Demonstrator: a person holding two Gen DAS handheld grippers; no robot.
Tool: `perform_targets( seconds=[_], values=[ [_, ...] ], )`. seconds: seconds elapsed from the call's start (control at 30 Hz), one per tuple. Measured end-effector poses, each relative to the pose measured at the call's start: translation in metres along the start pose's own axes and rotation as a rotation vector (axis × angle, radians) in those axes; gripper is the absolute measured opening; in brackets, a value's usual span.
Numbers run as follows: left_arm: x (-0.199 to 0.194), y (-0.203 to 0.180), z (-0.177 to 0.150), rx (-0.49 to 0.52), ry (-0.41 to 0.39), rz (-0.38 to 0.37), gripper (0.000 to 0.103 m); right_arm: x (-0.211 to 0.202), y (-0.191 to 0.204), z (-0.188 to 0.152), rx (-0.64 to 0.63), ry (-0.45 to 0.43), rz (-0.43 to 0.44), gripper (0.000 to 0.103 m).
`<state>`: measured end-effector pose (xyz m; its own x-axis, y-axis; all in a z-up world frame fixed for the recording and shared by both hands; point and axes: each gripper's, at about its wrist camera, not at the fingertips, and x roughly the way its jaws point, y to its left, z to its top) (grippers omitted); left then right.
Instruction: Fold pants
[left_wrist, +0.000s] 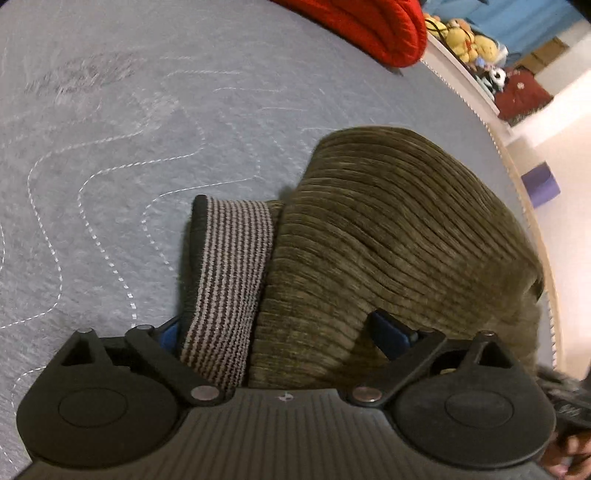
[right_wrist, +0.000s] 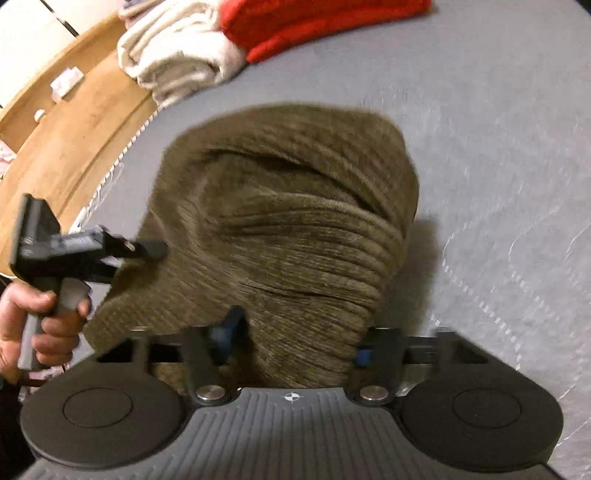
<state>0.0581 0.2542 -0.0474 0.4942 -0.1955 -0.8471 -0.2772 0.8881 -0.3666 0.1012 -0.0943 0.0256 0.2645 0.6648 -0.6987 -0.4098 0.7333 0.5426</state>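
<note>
Olive corduroy pants (left_wrist: 388, 229) lie in a folded bundle on the grey quilted bed (left_wrist: 147, 110). Their striped inner waistband (left_wrist: 229, 280) is turned out on the left. My left gripper (left_wrist: 280, 332) stands wide open over the near end of the pants, its blue pads (left_wrist: 391, 332) apart with cloth between them. In the right wrist view the pants (right_wrist: 288, 221) are bunched up in folds. My right gripper (right_wrist: 295, 343) is shut on a thick wad of the near edge. A hand (right_wrist: 48, 325) holds the left gripper (right_wrist: 147, 251) at the pants' left side.
A red padded blanket (left_wrist: 369, 29) and a white rolled towel (right_wrist: 177, 48) lie at the far end of the bed. Plush toys (left_wrist: 465, 40) sit beyond the bed edge. A purple box (left_wrist: 541, 184) stands on the floor. A wooden surface (right_wrist: 74, 129) runs along the bed's side.
</note>
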Motion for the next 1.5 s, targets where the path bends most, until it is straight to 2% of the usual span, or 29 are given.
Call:
perform_targets(
  seconds=[0.07, 0.1, 0.13, 0.2, 0.33, 0.37, 0.4, 0.47, 0.5, 0.53, 0.63, 0.67, 0.7, 0.8, 0.87, 0.97, 1.03, 1.1, 1.17, 1.23, 1.3, 1.37, 1.4, 1.5],
  values=[
    [-0.005, -0.010, -0.002, -0.008, -0.012, -0.009, 0.085, -0.017, 0.002, 0.001, -0.016, -0.041, -0.001, 0.036],
    [-0.010, -0.014, -0.003, -0.023, -0.016, -0.030, 0.074, -0.026, 0.001, 0.005, -0.019, -0.068, 0.000, 0.033],
    [-0.015, -0.020, -0.003, -0.038, -0.018, -0.066, 0.062, -0.038, -0.001, 0.008, -0.018, -0.093, -0.001, 0.032],
    [-0.020, -0.038, -0.006, -0.023, -0.017, -0.135, 0.053, -0.065, -0.014, 0.018, 0.007, -0.156, -0.021, 0.022],
    [-0.007, -0.098, -0.024, 0.113, 0.025, -0.192, 0.053, -0.123, -0.057, 0.028, 0.051, -0.266, -0.115, 0.014],
    [-0.004, -0.111, -0.029, 0.150, 0.028, -0.188, 0.053, -0.136, -0.067, 0.025, 0.052, -0.293, -0.151, 0.004],
    [-0.002, -0.125, -0.032, 0.197, 0.020, -0.182, 0.055, -0.152, -0.080, 0.020, 0.053, -0.330, -0.189, 0.000],
    [0.002, -0.146, -0.034, 0.272, -0.009, -0.150, 0.064, -0.175, -0.099, 0.012, 0.058, -0.364, -0.225, 0.000],
    [0.005, -0.150, -0.032, 0.280, -0.011, -0.120, 0.074, -0.183, -0.109, 0.007, 0.050, -0.361, -0.247, 0.000],
    [0.008, -0.150, -0.029, 0.271, -0.002, -0.088, 0.077, -0.187, -0.117, -0.001, 0.028, -0.349, -0.265, 0.000],
    [0.009, -0.136, -0.027, 0.214, -0.008, -0.017, 0.077, -0.185, -0.126, -0.015, -0.005, -0.301, -0.307, 0.009],
    [0.007, -0.135, -0.023, 0.200, -0.016, -0.014, 0.077, -0.182, -0.128, -0.017, 0.002, -0.280, -0.288, 0.019],
    [0.002, -0.137, -0.020, 0.191, -0.031, -0.010, 0.077, -0.181, -0.124, -0.017, 0.002, -0.269, -0.268, 0.034],
    [-0.021, -0.145, -0.023, 0.237, -0.126, 0.051, 0.077, -0.162, -0.109, -0.021, -0.042, -0.218, -0.213, 0.062],
    [-0.039, -0.153, -0.024, 0.299, -0.209, 0.076, 0.077, -0.143, -0.102, -0.025, -0.072, -0.158, -0.200, 0.066],
    [-0.051, -0.165, -0.029, 0.365, -0.255, 0.018, 0.077, -0.108, -0.096, -0.043, -0.111, -0.038, -0.230, 0.063],
    [-0.051, -0.169, -0.034, 0.387, -0.239, -0.020, 0.077, -0.096, -0.100, -0.051, -0.077, -0.004, -0.191, 0.059],
    [-0.042, -0.171, -0.035, 0.399, -0.201, -0.021, 0.077, -0.097, -0.094, -0.051, -0.096, -0.003, -0.187, 0.048],
    [-0.026, -0.164, -0.034, 0.372, -0.100, -0.032, 0.080, -0.101, -0.086, -0.049, -0.111, 0.006, -0.185, 0.040],
    [-0.002, -0.153, -0.036, 0.344, 0.041, -0.052, 0.080, -0.109, -0.083, -0.050, -0.064, 0.024, -0.162, 0.033],
    [0.009, -0.153, -0.042, 0.399, 0.094, -0.048, 0.081, -0.115, -0.072, -0.054, -0.044, 0.076, -0.123, 0.027],
    [0.011, -0.158, -0.052, 0.511, 0.099, -0.017, 0.082, -0.117, -0.056, -0.060, -0.091, 0.132, -0.111, 0.027],
    [0.012, -0.160, -0.056, 0.551, 0.100, -0.009, 0.084, -0.116, -0.046, -0.066, -0.155, 0.168, -0.117, 0.027],
    [0.011, -0.161, -0.061, 0.600, 0.099, -0.001, 0.084, -0.116, -0.033, -0.066, -0.314, 0.203, -0.153, 0.034]
  ],
)
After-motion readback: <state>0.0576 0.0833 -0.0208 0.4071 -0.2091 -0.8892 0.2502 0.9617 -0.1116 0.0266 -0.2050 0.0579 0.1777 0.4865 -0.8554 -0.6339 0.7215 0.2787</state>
